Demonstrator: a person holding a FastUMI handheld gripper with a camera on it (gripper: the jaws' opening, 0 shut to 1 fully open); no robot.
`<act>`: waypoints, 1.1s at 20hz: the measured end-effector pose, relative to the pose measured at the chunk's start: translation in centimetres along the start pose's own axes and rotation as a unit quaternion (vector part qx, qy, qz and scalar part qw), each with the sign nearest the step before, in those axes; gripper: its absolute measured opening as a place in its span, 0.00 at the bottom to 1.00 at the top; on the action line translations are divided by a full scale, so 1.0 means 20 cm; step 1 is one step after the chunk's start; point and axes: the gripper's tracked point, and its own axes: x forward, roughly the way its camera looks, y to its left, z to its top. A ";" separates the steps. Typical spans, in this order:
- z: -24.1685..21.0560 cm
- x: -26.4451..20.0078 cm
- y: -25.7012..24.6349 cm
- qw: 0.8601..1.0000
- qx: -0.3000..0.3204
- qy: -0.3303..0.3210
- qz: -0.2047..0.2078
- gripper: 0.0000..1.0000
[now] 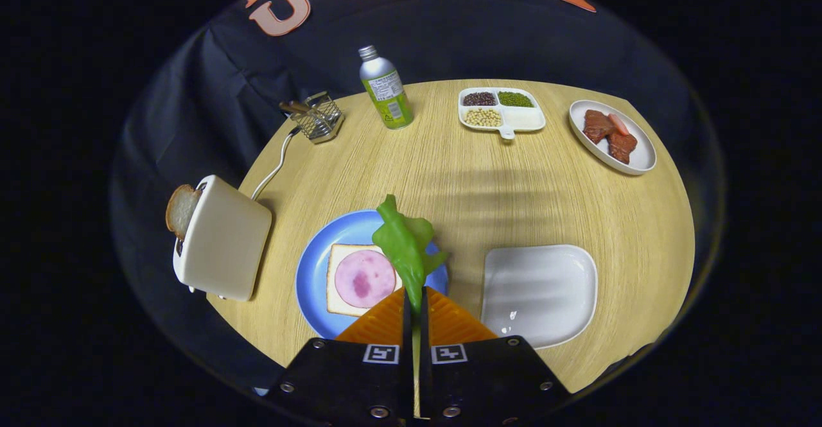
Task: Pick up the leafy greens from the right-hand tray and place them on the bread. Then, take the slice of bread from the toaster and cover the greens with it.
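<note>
My gripper (415,304) is shut on the leafy greens (404,244), which stick up and forward from between the fingers. They hang above the right part of a blue plate (313,271). On that plate lies a slice of bread (337,279) topped with a round pink slice of ham (364,278), just ahead and left of the fingers. A cream toaster (221,241) stands left of the plate with a slice of bread (180,209) poking out of its top. The white tray (538,292) to the right of the fingers is bare.
At the back of the round wooden table (488,183) stand a small wire basket (316,117), a green-labelled metal bottle (386,90), a divided dish of beans (501,108) and an oval plate with meat pieces (612,136). The toaster's white cord (276,164) runs toward the basket.
</note>
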 end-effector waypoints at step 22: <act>-0.06 0.31 0.31 0.998 -0.049 0.040 -0.010 0.11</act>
